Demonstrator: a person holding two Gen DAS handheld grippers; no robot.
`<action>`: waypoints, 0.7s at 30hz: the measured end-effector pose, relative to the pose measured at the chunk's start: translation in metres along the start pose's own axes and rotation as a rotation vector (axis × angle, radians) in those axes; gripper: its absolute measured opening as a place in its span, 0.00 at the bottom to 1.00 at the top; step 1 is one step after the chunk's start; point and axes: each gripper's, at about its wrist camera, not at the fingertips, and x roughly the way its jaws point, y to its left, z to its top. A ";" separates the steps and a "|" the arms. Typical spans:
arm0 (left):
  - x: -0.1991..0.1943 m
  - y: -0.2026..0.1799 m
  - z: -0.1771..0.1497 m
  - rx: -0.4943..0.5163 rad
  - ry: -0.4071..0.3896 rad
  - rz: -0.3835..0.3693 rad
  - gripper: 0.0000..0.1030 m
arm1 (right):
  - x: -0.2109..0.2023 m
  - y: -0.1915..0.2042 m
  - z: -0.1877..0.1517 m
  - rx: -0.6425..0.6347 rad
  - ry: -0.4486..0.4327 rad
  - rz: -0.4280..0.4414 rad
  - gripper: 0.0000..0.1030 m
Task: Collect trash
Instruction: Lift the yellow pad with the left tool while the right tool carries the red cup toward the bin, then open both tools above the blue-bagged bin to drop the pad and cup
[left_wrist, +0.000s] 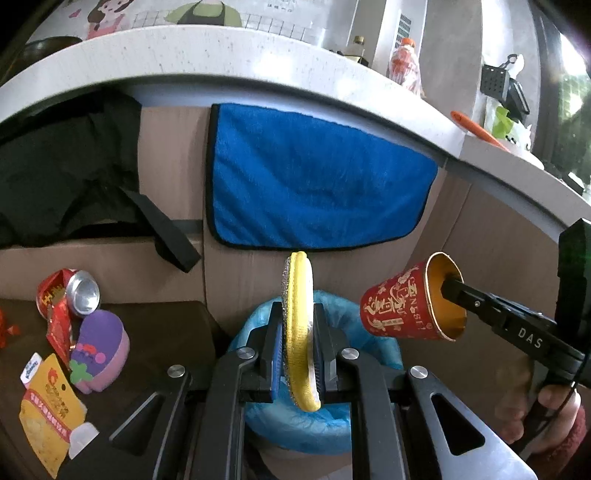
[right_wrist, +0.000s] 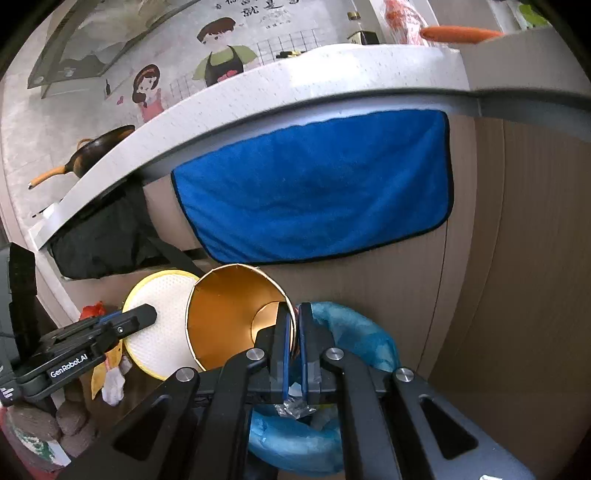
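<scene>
From the left wrist camera, the left hand-held gripper (left_wrist: 298, 345) is clamping a round yellow-rimmed scouring pad (left_wrist: 298, 332) edge-on between its blue pads, jaws drawn narrow around it. Directly beneath and beyond its fingers, a bin lined with a blue bag (left_wrist: 373, 347) is sitting on the floor. Off to its right, the right hand-held gripper (left_wrist: 448, 286) is reaching in, pinching the rim of a red paper cup (left_wrist: 395, 308) that is lying on its side in the air, gold mouth turned toward that gripper. Off to the left, on a dark worktop (left_wrist: 170, 325), a crushed red can (left_wrist: 70, 291), a purple sponge (left_wrist: 99, 350) and a yellow snack wrapper (left_wrist: 48, 410) are lying close together. Ahead, a blue towel (left_wrist: 317, 177) is hanging from the edge of a pale stone counter (left_wrist: 221, 51).

Switching to the right wrist camera, the right hand-held gripper (right_wrist: 293, 339) is squeezing the paper cup (right_wrist: 229, 321) by its wall, one finger inside and one outside, jaws nearly closed. Just left of it, the left hand-held gripper (right_wrist: 144, 317) is holding the scouring pad (right_wrist: 162, 325), white mesh face showing, touching or overlapping the cup's rim. The blue-lined bin (right_wrist: 354, 328) is sitting below the fingers, with crumpled scraps inside.
</scene>
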 end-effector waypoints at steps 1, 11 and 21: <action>0.002 -0.001 -0.001 0.000 0.003 0.000 0.14 | 0.001 -0.001 -0.001 0.001 0.002 -0.002 0.03; 0.032 0.002 -0.006 0.003 0.053 -0.024 0.14 | 0.024 -0.008 -0.011 0.029 0.049 -0.010 0.04; 0.063 0.014 -0.005 -0.060 0.121 -0.142 0.29 | 0.049 -0.019 -0.019 0.078 0.102 -0.018 0.25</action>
